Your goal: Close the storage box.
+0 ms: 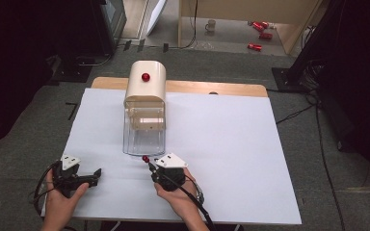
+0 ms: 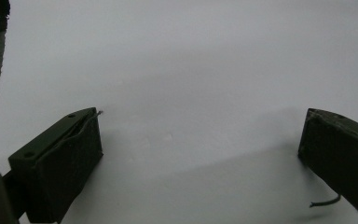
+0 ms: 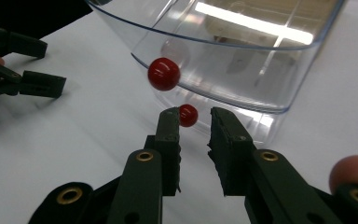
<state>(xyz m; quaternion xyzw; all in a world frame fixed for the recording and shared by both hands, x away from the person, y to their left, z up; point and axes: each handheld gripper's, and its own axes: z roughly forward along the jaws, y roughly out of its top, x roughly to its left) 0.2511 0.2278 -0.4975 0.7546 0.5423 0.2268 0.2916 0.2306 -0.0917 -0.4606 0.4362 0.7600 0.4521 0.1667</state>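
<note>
Small red ball (image 1: 145, 158) lying on the white tabletop (image 1: 231, 144), just in front of the clear plastic container (image 1: 143, 139) and right at the tips of the right tool (image 1: 149, 165). Seen along the right tool (image 3: 195, 114) in its own view, black jaws drawn near each other with a narrow gap left, pinching nothing; the ball (image 3: 188, 115) sitting just past the tips, against the inner edge of the left-hand jaw and apart from the other. Higher up in that view, a second red sphere (image 3: 164, 73) against the container's curved clear rim (image 3: 279, 105); cannot tell whether solid or a reflection. Behind the container, a cream rounded housing (image 1: 146, 82) with a red knob (image 1: 145, 76) on top. Left tool (image 1: 98, 173) held low over the tabletop near its left edge, well apart from ball and container, pointing toward the right tool. In the left gripper view, left tool (image 2: 200, 135) spread wide with nothing between the jaws but bare white surface.
</note>
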